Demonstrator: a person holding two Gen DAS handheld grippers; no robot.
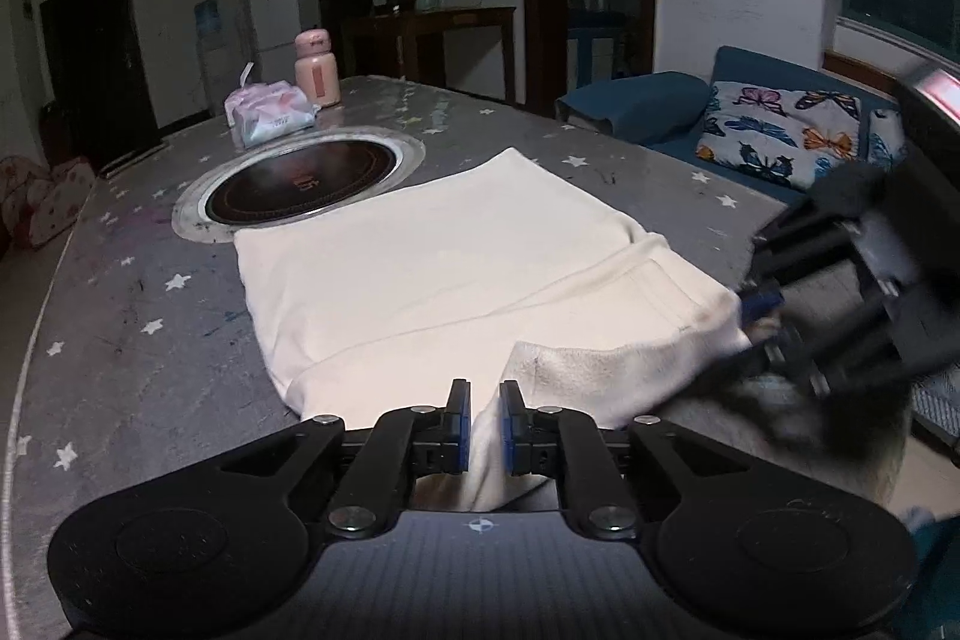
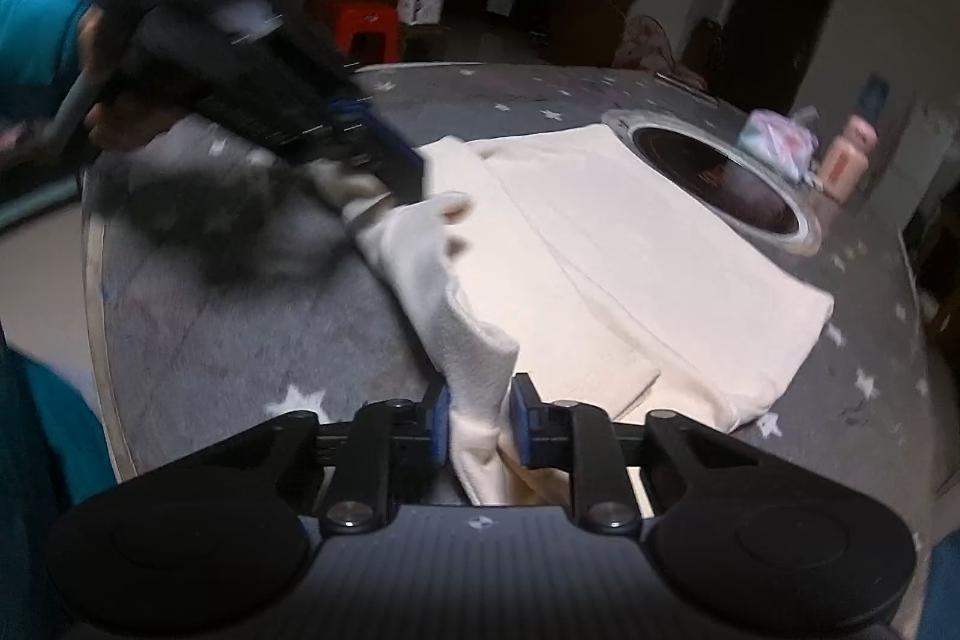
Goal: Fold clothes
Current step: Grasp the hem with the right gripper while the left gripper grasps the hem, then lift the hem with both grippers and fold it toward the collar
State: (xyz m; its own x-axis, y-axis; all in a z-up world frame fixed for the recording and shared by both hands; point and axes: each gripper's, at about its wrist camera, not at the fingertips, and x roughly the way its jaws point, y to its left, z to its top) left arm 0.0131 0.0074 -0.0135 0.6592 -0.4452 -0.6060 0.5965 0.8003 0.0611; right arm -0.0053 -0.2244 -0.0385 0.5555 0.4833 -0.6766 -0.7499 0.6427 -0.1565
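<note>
Garment [image 1: 456, 250] cream, lying partly folded on counter [image 1: 150, 340]; left hand-held gripper [image 1: 485, 415] and right hand-held gripper [image 2: 479, 421] each pinch its near edge. Lift both corners level, keep hem taut.

Left gripper [image 1: 485, 415] pinches the cloth [image 1: 444, 268] at the bottom centre.
The cloth lies on the table [image 1: 120, 328]; the right gripper [image 1: 757, 311], blurred, holds its corner at right. A bottle [image 1: 317, 67] stands upper left.
</note>
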